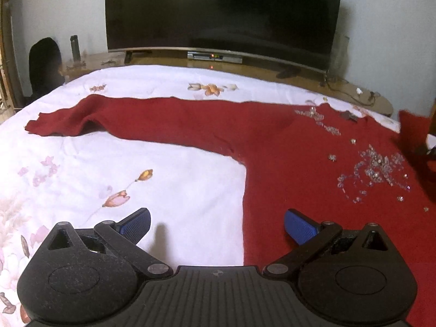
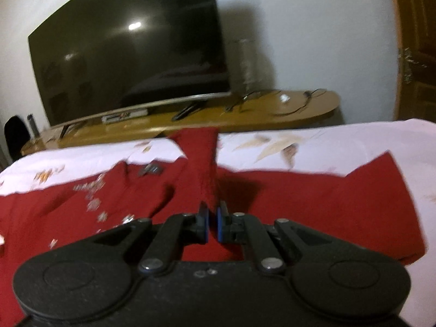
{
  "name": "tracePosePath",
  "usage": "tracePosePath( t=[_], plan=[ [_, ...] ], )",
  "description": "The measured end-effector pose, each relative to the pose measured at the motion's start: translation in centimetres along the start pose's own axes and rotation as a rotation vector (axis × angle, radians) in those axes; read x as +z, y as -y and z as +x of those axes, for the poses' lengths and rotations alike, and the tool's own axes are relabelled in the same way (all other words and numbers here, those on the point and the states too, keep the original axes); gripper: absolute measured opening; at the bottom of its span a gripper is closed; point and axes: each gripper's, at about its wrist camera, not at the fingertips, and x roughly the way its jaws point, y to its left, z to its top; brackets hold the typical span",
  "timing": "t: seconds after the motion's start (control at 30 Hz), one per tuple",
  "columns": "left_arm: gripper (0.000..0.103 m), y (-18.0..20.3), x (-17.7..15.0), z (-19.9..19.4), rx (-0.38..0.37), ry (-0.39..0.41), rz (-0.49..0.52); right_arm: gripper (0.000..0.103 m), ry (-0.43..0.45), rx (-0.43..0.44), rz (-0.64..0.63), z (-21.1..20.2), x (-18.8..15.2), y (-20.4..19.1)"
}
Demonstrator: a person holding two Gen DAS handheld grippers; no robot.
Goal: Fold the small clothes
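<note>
red sweater (image 1: 286, 141): spread flat on floral bedsheet (image 1: 163, 169), one sleeve (image 1: 90, 117) stretched toward 10 o'clock, clear beads (image 1: 376, 171) on its chest at 3 o'clock. left gripper (image 1: 217, 224): fingers wide apart, holding nothing, over the sweater's side edge. right gripper (image 2: 212, 219): fingers clamped on the other sleeve (image 2: 204, 158), lifted toward 12 o'clock. television (image 1: 223, 13): beyond the bed.

Dark television (image 1: 223, 13) on wooden shelf (image 2: 299, 106), floral bedsheet (image 1: 136, 169)
</note>
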Motion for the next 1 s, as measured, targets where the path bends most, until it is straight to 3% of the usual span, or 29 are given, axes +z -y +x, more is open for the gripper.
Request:
tracePosePath(
  t=[0.1, 0.37, 0.5, 0.53, 0.67, 0.77, 0.87, 0.9, 0.97, 1.0],
  plan=[
    [0.103, 0.0, 0.4, 0.1, -0.004, 0.001, -0.012, 0.007, -0.019, 0.016, -0.012, 0.3, -1.2, -1.2],
    [0.103, 1.1, 1.6, 0.7, -0.207, -0.022, -0.093, 0.01, -0.071, 0.036, -0.122, 1.8, -3.2, -5.3],
    [0.103, 3.2, 2.6, 1.6, -0.293, -0.036, -0.138, 0.044, -0.107, 0.087, -0.207, 2.3, -3.4, -6.8],
    [0.103, 3.8, 3.0, 1.9, -0.316, -0.036, -0.148, 0.044, -0.1, 0.083, -0.225, 1.8, -3.4, -7.0],
    [0.103, 7.3, 4.8, 4.1, -0.45, -0.052, -0.185, 0.043, 0.006, 0.05, -0.187, -2.2, -3.7, -4.9],
    [0.103, 11.0, 5.9, 6.8, -0.557, -0.119, -0.191, 0.043, 0.005, 0.002, -0.061, -4.6, -4.1, -1.5],
    [0.102, 14.8, 6.6, 8.7, -0.605, -0.158, -0.146, 0.043, -0.006, -0.042, 0.023, -6.2, -4.6, 1.3],
    [0.081, 15.9, 6.8, 9.3, -0.624, -0.171, -0.136, 0.043, -0.007, -0.052, 0.046, -6.7, -4.7, 2.1],
    [0.055, 17.9, 7.0, 10.8, -0.635, -0.232, -0.115, 0.043, -0.012, -0.068, 0.091, -7.3, -5.1, 3.5],
    [0.055, 18.6, 7.1, 11.3, -0.636, -0.25, -0.108, 0.043, -0.017, -0.074, 0.114, -7.4, -5.4, 4.1]
  ],
)
